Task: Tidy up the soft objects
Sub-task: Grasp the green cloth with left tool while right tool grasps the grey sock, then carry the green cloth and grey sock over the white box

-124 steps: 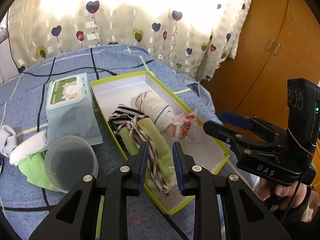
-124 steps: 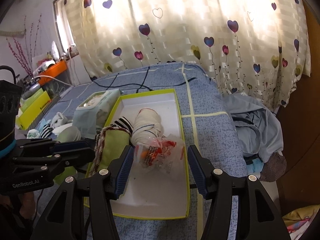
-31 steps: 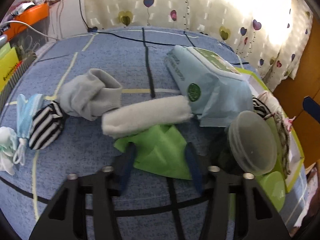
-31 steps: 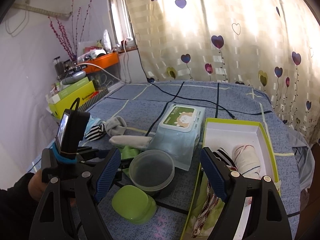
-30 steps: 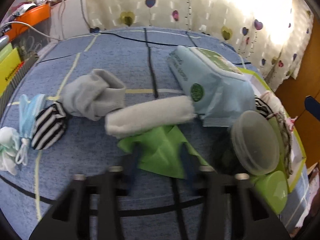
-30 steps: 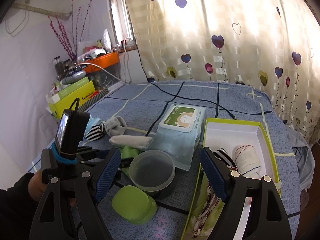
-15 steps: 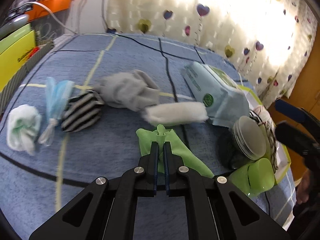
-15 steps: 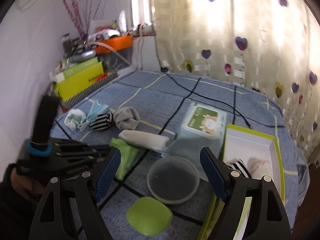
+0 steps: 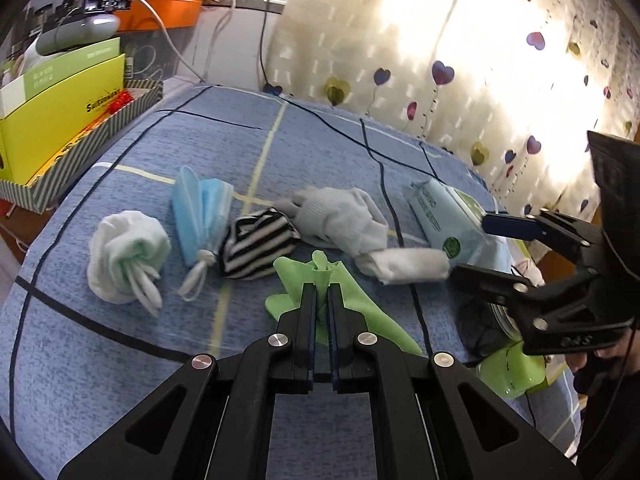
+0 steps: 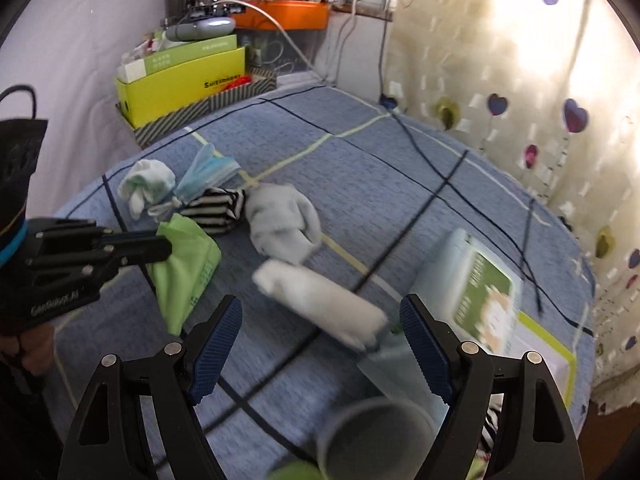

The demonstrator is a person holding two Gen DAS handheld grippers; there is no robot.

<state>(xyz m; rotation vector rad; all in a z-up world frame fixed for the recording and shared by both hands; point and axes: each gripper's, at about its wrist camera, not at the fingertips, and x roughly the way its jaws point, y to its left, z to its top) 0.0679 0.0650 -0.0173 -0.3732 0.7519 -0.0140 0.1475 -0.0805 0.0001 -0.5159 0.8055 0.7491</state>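
1. Green cloth pinched at its bunched top edge between the closed pads of the left tool, rest of it draped on the blue bed cover.
2. Right tool spread wide, nothing between the blue pads, hovering above a rolled white sock (somewhat blurred in the right wrist view).
3. Beside the cloth: a black-and-white striped sock bundle, close to touching the cloth's upper corner.
4. Left of the stripes: a folded blue face mask with white ear loops, then a white and pale green ball of fabric farther left.
5. Behind the cloth: a crumpled grey sock, its end against the rolled white sock.
6. Right of the socks: a pale blue pack of wet wipes with a green label, partly hidden in the left wrist view by the right tool.
7. Near the bottom of the right wrist view: a clear round container, with the yellow-green edge of a box behind the wipes.
8. Off the bed's far corner: a yellow carton in a striped tray, an orange bin behind it, and a heart-patterned curtain along the right.
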